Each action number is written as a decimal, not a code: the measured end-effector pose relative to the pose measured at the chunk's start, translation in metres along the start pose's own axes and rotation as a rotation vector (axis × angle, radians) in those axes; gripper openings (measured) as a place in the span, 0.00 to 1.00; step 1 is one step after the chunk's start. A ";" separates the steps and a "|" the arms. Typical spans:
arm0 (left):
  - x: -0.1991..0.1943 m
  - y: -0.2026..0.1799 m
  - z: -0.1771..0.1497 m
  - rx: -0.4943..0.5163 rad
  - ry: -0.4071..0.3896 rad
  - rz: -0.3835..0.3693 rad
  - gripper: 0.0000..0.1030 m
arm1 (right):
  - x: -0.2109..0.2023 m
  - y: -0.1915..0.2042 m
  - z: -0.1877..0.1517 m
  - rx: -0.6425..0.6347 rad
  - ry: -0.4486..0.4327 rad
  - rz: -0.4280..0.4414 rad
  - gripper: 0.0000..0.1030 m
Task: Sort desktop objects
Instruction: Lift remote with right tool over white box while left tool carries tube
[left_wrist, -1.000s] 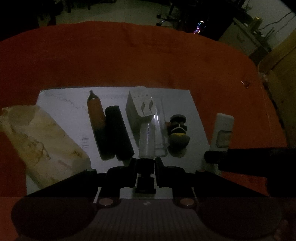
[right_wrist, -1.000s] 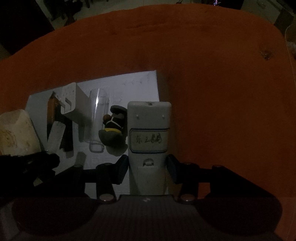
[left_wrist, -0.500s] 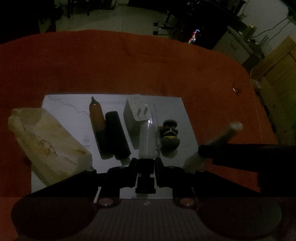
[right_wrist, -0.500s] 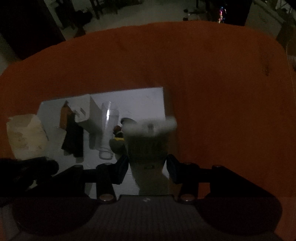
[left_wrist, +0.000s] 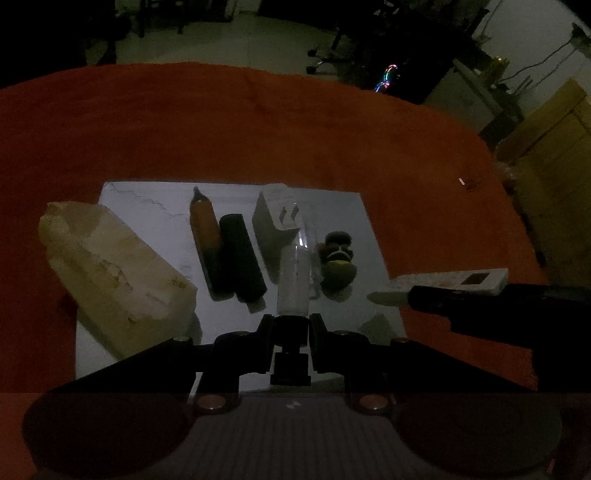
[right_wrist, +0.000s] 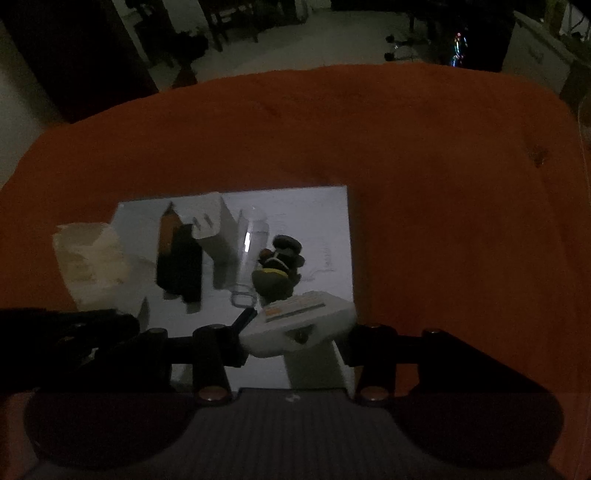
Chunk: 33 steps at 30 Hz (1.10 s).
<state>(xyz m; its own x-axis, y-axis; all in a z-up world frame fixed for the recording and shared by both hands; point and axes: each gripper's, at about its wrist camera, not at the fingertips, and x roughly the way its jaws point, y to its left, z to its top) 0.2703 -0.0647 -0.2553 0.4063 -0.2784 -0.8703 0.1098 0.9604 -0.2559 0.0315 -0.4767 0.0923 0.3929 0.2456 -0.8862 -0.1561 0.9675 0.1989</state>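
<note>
Surface: orange cloth (left_wrist: 295, 129) was spread under a white sheet (left_wrist: 147, 206).
Left gripper (left_wrist: 291, 325): a frosted tube (left_wrist: 293, 284) was pinched.
Right gripper (right_wrist: 295, 332): a white remote (right_wrist: 303, 317) was clamped, tilted.

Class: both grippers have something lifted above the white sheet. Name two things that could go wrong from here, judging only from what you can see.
1. The white remote sits skewed in the right gripper; it could twist free and fall onto the small figurine.
2. The left gripper pinches only one end of the frosted tube, which might slip out.
</note>
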 end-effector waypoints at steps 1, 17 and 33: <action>-0.003 -0.001 0.000 0.001 -0.004 -0.003 0.16 | -0.005 0.001 0.000 -0.001 -0.005 0.005 0.46; -0.056 0.005 -0.030 0.022 -0.044 0.020 0.16 | -0.076 0.045 -0.027 -0.074 -0.040 0.143 0.46; -0.072 -0.003 -0.085 0.059 0.012 0.043 0.16 | -0.079 0.050 -0.088 -0.087 0.068 0.177 0.46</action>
<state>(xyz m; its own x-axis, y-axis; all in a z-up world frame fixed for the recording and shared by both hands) 0.1634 -0.0481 -0.2276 0.4012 -0.2366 -0.8849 0.1463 0.9702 -0.1931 -0.0871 -0.4532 0.1357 0.2909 0.4041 -0.8672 -0.2960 0.9000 0.3201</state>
